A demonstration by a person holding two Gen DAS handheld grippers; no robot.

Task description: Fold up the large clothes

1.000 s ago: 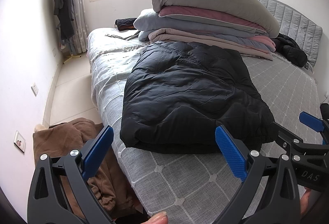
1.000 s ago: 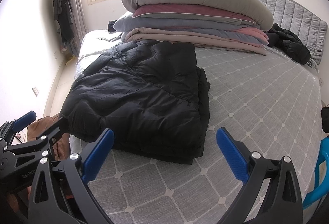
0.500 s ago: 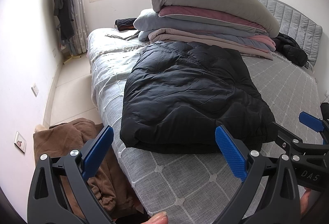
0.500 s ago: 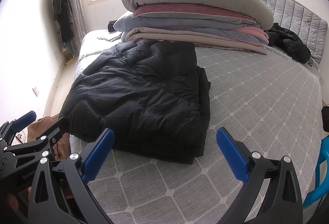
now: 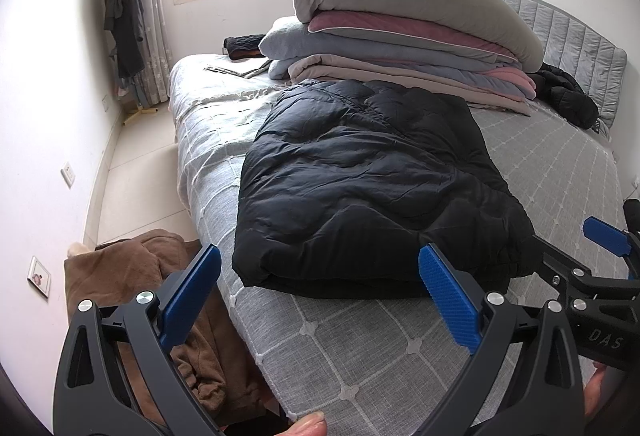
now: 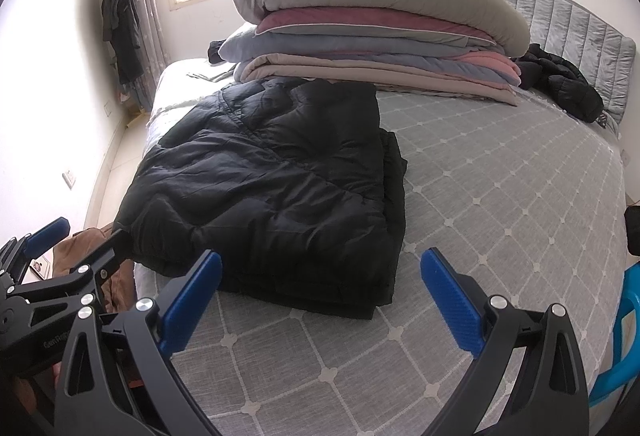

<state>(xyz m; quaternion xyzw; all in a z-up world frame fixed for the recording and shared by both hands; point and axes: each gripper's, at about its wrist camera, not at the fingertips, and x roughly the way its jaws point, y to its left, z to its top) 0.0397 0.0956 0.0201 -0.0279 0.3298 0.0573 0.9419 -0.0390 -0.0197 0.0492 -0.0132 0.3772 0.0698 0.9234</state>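
A black puffy jacket [image 5: 360, 179] [image 6: 276, 187] lies folded into a thick rectangle on the grey quilted bed [image 5: 360, 348] [image 6: 500, 195], near its left front corner. My left gripper [image 5: 320, 292] hovers open just short of the jacket's near edge, nothing between its blue pads. Open too, my right gripper [image 6: 320, 292] hangs in front of the jacket's near right corner, holding nothing. Each gripper shows in the other's view: the right one [image 5: 600, 264] beside the jacket's right corner, the left one [image 6: 52, 256] by its left corner.
A tall stack of folded quilts and a pillow [image 5: 400, 31] [image 6: 372, 23] sits behind the jacket. Another black garment [image 5: 568, 99] [image 6: 560, 83] lies by the headboard. Brown cloth [image 5: 168, 300] lies heaped on the floor left of the bed. A blue plastic object [image 6: 616, 348] stands at right.
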